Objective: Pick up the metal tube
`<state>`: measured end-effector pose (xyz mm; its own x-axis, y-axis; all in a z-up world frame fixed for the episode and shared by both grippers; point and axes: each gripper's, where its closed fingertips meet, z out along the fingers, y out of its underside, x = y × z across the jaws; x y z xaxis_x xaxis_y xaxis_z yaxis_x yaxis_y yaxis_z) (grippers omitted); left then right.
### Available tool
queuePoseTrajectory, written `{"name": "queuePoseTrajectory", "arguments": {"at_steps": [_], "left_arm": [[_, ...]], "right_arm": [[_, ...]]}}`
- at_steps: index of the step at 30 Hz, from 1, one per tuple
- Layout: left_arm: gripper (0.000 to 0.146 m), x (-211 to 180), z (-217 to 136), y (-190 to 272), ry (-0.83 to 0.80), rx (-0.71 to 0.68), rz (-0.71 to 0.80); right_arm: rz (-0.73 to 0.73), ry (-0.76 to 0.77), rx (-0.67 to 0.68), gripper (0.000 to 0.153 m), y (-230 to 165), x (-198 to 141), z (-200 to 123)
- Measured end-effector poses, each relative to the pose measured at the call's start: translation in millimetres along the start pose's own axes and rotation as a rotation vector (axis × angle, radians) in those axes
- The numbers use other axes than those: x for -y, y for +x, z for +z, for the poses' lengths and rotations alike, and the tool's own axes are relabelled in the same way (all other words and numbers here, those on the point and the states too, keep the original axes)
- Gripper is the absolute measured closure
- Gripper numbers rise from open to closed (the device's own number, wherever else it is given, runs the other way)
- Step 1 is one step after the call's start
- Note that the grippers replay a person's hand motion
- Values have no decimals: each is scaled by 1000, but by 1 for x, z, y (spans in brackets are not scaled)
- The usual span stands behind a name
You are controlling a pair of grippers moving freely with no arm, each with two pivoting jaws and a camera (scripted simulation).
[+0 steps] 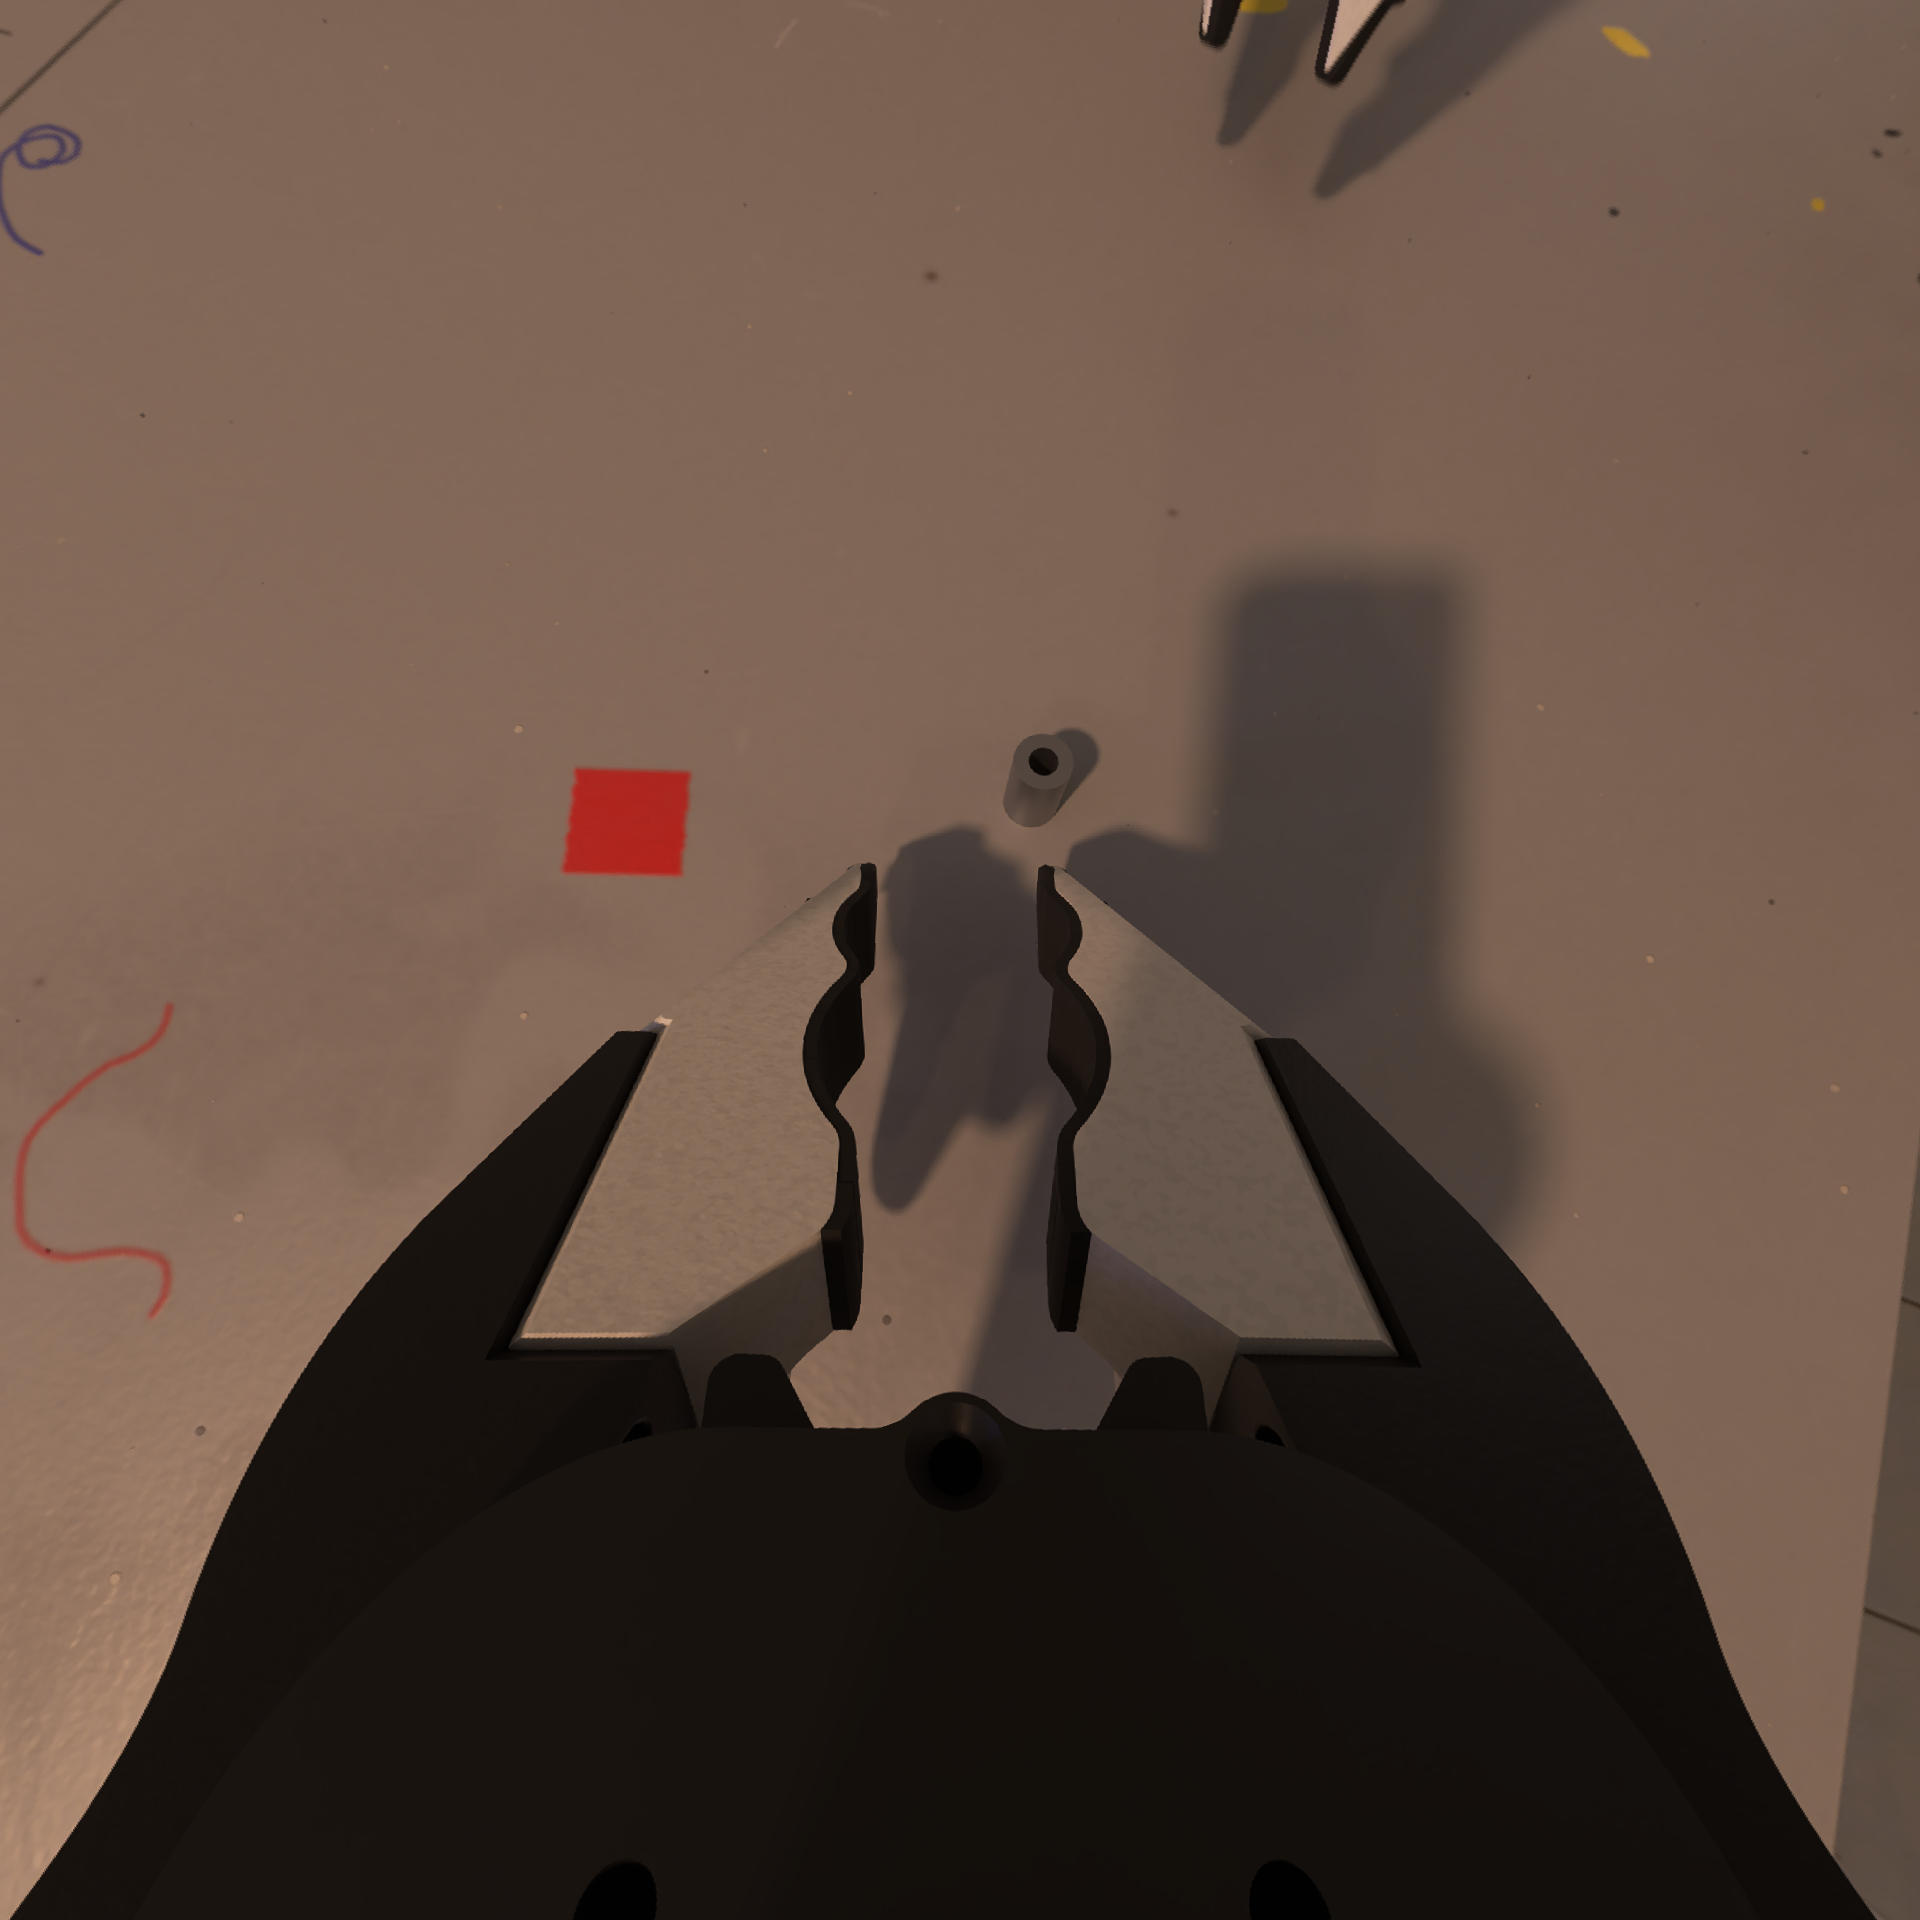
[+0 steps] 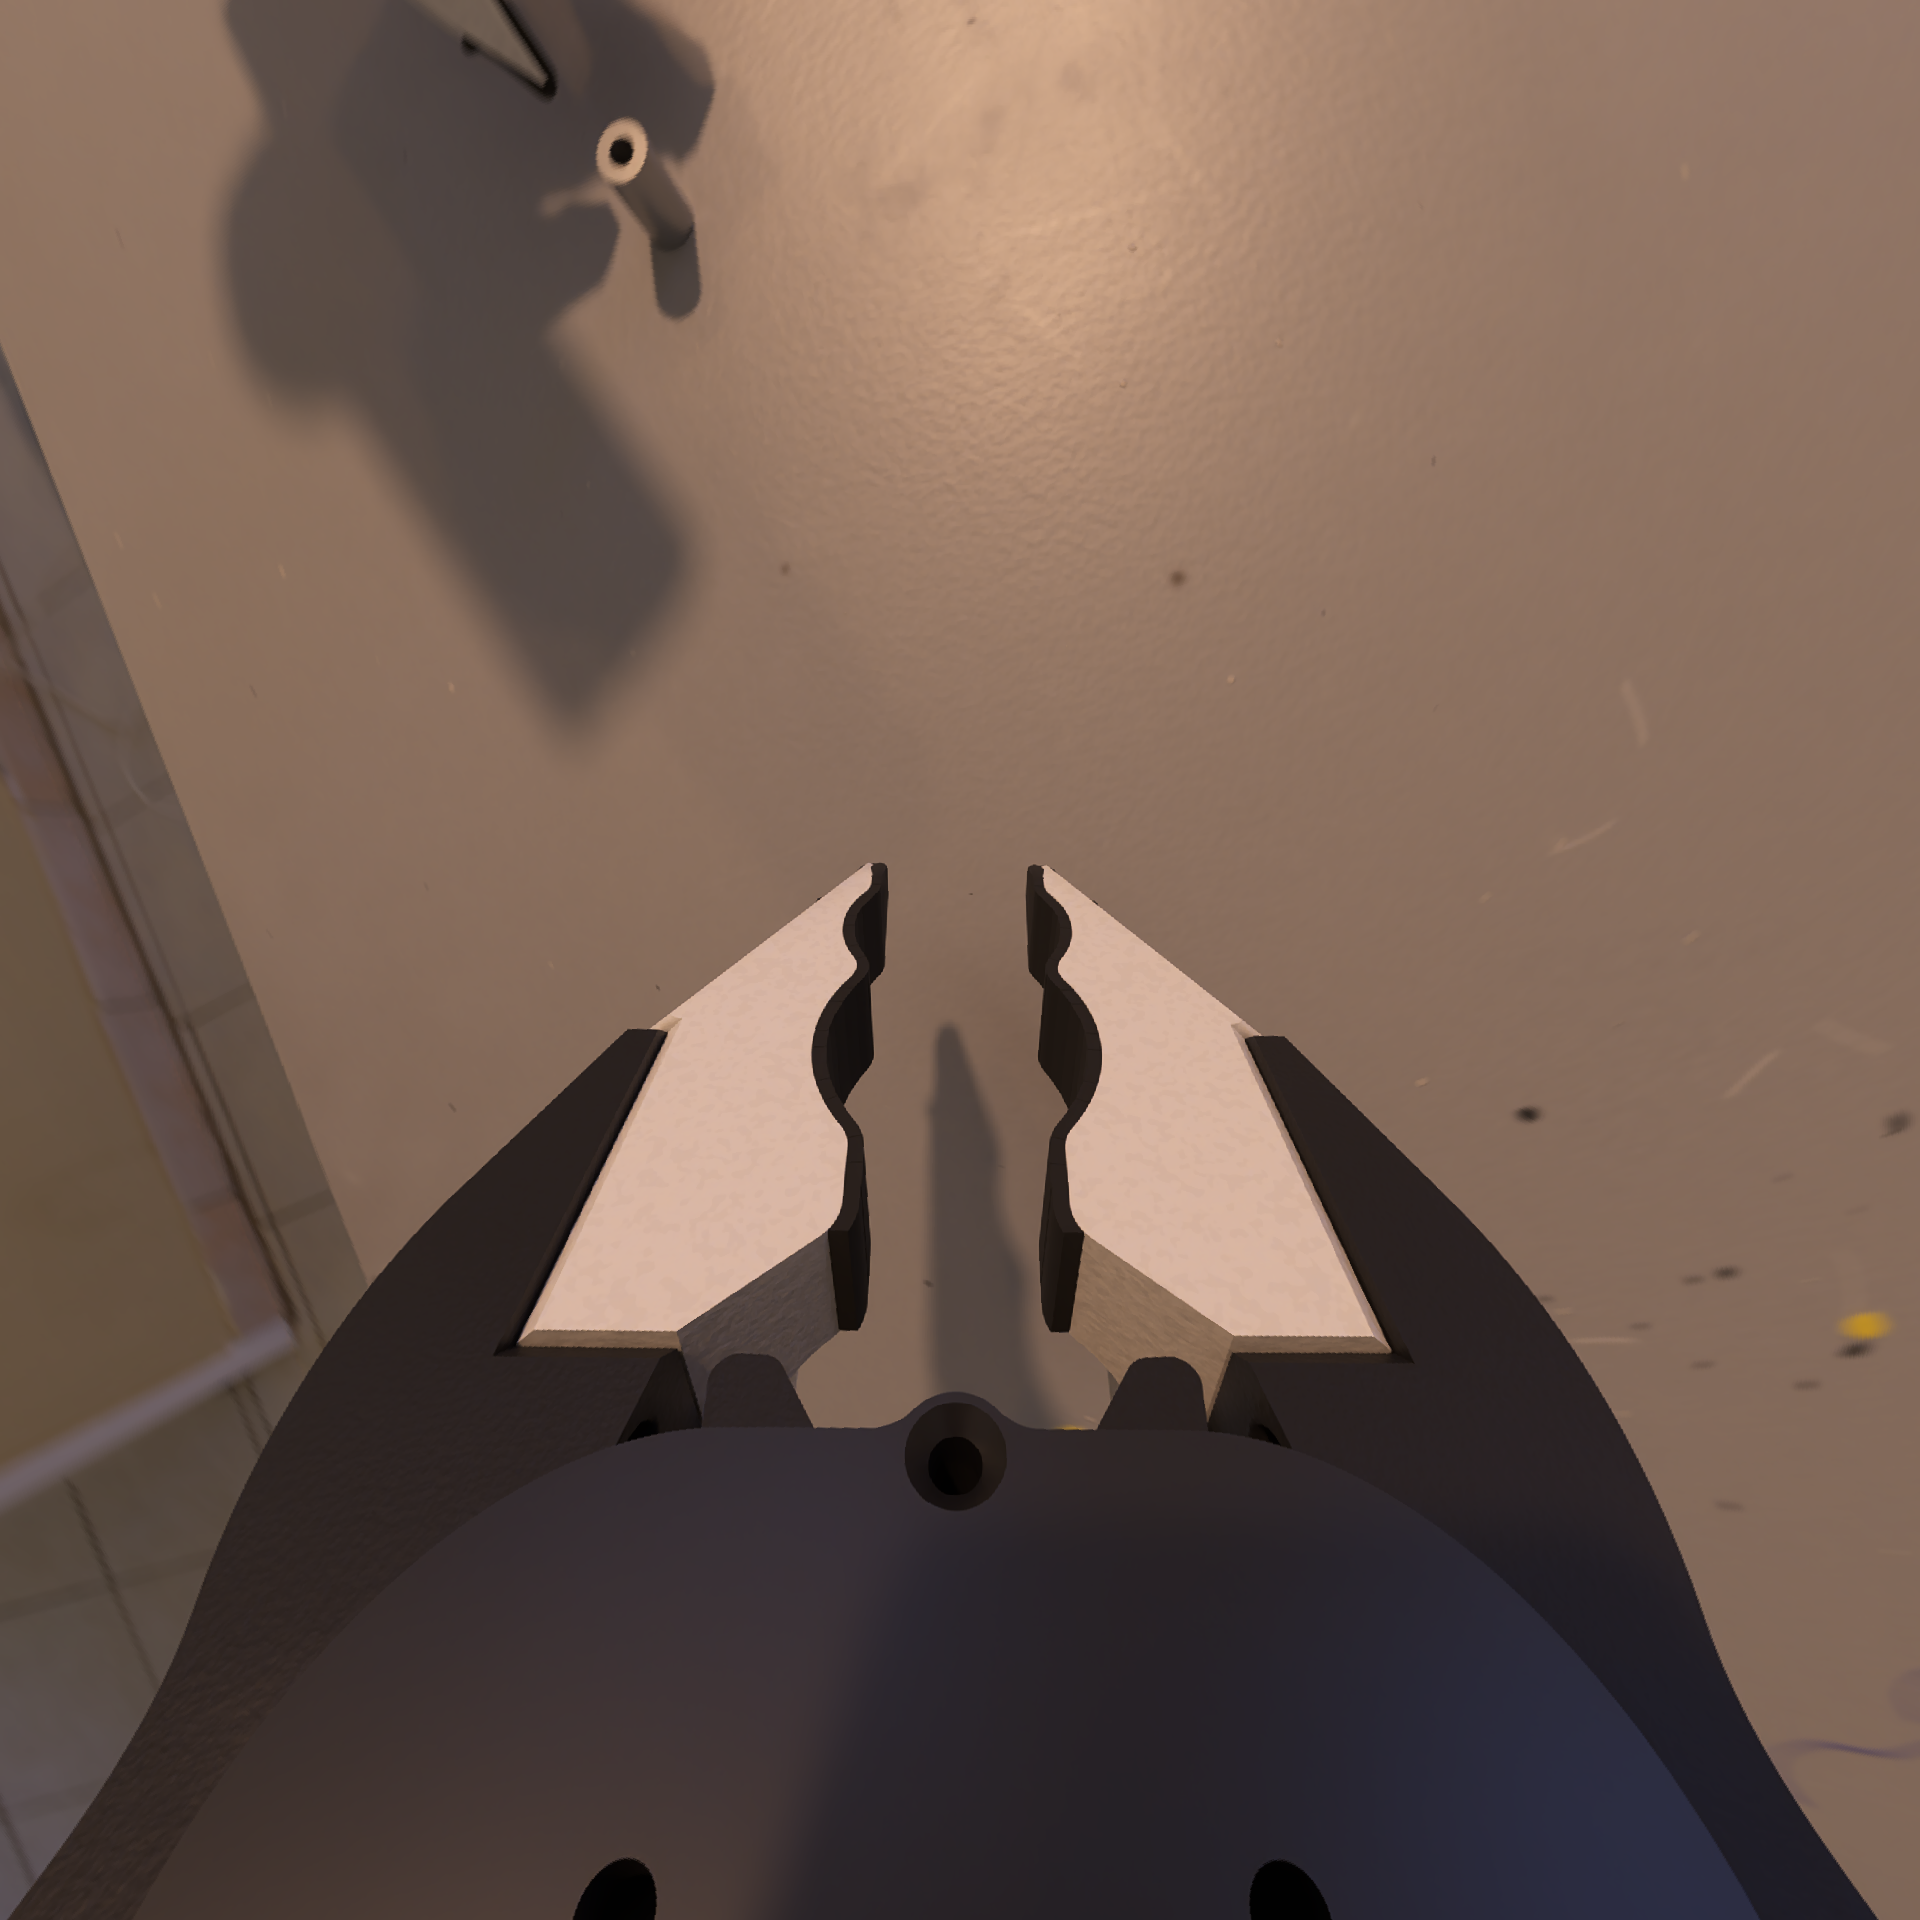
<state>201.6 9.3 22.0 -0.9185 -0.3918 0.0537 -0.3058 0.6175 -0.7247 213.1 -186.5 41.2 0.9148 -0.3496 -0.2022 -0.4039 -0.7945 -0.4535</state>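
- Left gripper [image 1: 957,868] hovers over a table [image 1: 935,416], its jaws parted with nothing between them
- A short grey metal tube [image 1: 1036,784] stands upright on the table just ahead of the fingertips, slightly right of the gap, open end up; the bore looks dark and what is inside cannot be told
- Right gripper [image 2: 957,868] is likewise spread and empty, well apart from the tube [image 2: 646,192], which shows far ahead to its left
- The table is matt beige with dark specks, yellow paint flecks [image 1: 1624,42], a red square [image 1: 627,822], and red [image 1: 88,1164] and blue [image 1: 36,177] scribbles
- A tiled floor [image 2: 94,1195] shows past the table edge
- No readable writing
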Motion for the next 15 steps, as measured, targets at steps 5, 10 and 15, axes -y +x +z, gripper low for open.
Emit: {"name": "queuePoseTrajectory", "arguments": {"at_steps": [5,10,15], "left_arm": [[117,4,-4,1,31,-15,-14],[117,0,-4,3,15,-21,-13],[118,2,-6,5,38,-19,-17]], "right_arm": [[154,144,14,125,-6,-3,10],[195,176,-22,125,-8,-4,17],[219,199,-57,125,-8,-7,16]]}}
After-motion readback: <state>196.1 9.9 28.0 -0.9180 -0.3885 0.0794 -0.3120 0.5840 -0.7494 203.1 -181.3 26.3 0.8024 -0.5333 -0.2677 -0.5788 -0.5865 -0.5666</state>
